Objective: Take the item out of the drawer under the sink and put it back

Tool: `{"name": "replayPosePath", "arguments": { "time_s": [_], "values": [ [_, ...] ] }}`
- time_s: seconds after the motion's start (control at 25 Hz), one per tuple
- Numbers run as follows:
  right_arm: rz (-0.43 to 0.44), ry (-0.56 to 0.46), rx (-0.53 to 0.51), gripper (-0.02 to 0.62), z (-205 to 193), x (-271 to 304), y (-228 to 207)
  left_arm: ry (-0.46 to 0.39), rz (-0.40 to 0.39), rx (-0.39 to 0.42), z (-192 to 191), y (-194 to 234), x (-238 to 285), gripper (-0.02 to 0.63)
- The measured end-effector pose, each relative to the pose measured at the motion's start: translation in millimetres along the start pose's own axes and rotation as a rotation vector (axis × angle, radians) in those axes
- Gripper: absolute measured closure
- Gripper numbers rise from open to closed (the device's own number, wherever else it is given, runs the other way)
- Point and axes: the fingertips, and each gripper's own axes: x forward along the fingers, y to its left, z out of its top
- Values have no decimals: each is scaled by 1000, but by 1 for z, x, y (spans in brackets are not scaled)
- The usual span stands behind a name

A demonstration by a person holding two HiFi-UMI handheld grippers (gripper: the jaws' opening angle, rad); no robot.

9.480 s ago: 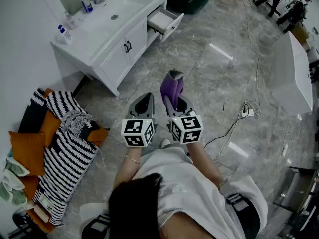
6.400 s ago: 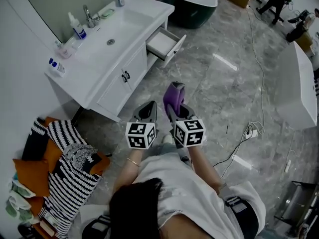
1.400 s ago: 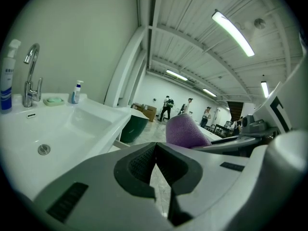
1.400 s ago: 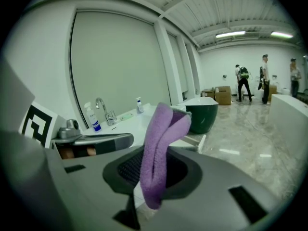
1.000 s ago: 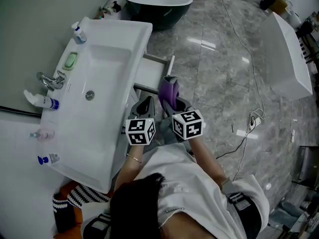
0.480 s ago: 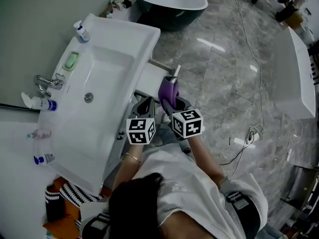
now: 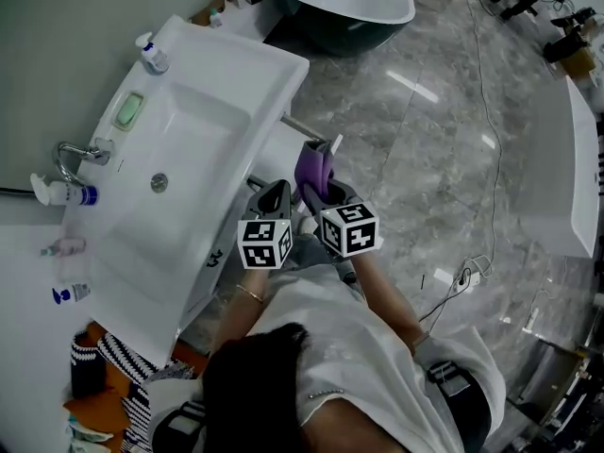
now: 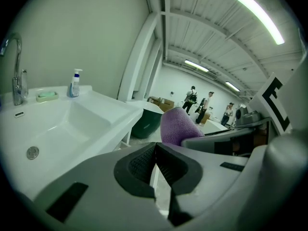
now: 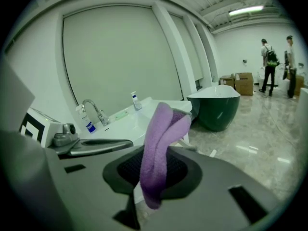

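Head view: person at white vanity (image 7: 203, 130), both grippers held out by open drawer (image 7: 281, 147) under sink's edge. Right gripper (image 9: 154, 170): jaws pinching folded purple cloth (image 9: 163, 129); cloth stands upright above jaws, in air near drawer front, not inside. Left gripper (image 8: 155, 162) just beside right one, jaws pressed together, nothing between. Faucet (image 7: 75, 149) and pump bottle (image 7: 57, 193) along sink's back edge. Dark green bathtub (image 7: 344, 3) on marble floor (image 7: 434, 159) beyond.

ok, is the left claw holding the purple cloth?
No, the left claw is shut and empty; the right claw clamps the purple cloth.
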Motion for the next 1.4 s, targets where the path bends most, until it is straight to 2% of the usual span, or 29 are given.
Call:
{"name": "replayPosePath", "arguments": {
  "time_s": [0.36, 0.72, 1.4],
  "values": [
    [89, 63, -28, 511, 13, 28, -33, 11, 106, -59, 3, 6, 33, 601],
    [149, 137, -30, 511, 11, 64, -39, 37, 174, -105, -1, 22, 51, 601],
    [79, 231, 89, 511, -27, 134, -53, 169, 231, -173, -41, 70, 78, 601]
  ]
}}
